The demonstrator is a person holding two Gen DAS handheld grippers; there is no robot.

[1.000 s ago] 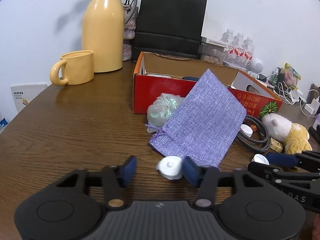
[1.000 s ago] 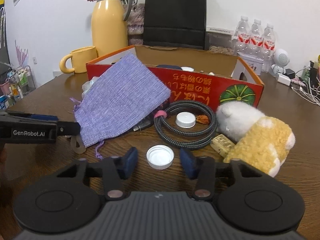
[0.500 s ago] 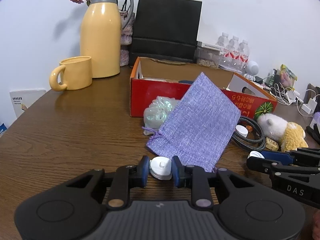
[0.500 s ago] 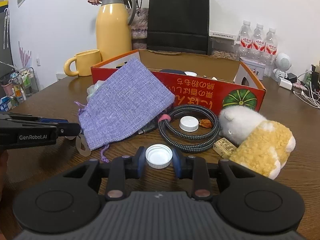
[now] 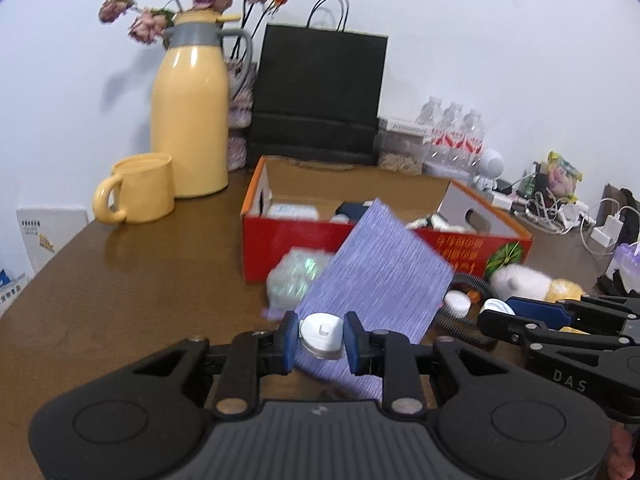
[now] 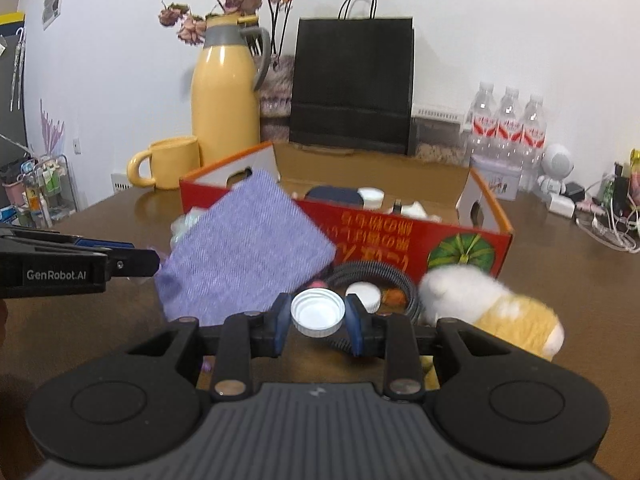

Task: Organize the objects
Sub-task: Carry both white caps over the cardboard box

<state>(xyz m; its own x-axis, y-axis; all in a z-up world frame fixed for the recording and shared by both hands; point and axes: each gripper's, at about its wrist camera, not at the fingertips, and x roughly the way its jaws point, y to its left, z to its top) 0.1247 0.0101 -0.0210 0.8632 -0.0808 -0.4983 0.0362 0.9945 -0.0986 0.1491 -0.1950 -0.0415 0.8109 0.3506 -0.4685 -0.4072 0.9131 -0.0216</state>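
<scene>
My left gripper [image 5: 319,339] is shut on a small white plug-like piece [image 5: 321,334] and holds it above the table, in front of a purple cloth pouch [image 5: 376,280]. My right gripper [image 6: 318,317] is shut on a white bottle cap [image 6: 318,313], open side up, lifted above the table. The red cardboard box [image 5: 280,240] stands behind the pouch with several items inside; it also shows in the right wrist view [image 6: 452,236]. The right gripper shows at the right of the left wrist view [image 5: 560,324].
A coiled black cable [image 6: 404,284] with another white cap [image 6: 363,295] in it, a plush toy [image 6: 492,304], a shiny plastic bundle [image 5: 294,276], a yellow mug [image 5: 138,188], a yellow thermos [image 5: 190,120], a black paper bag [image 5: 318,96], water bottles [image 6: 506,124] and chargers [image 5: 560,208].
Both grippers closed on their white pieces, then lifted them off the table and moved toward the red box.
</scene>
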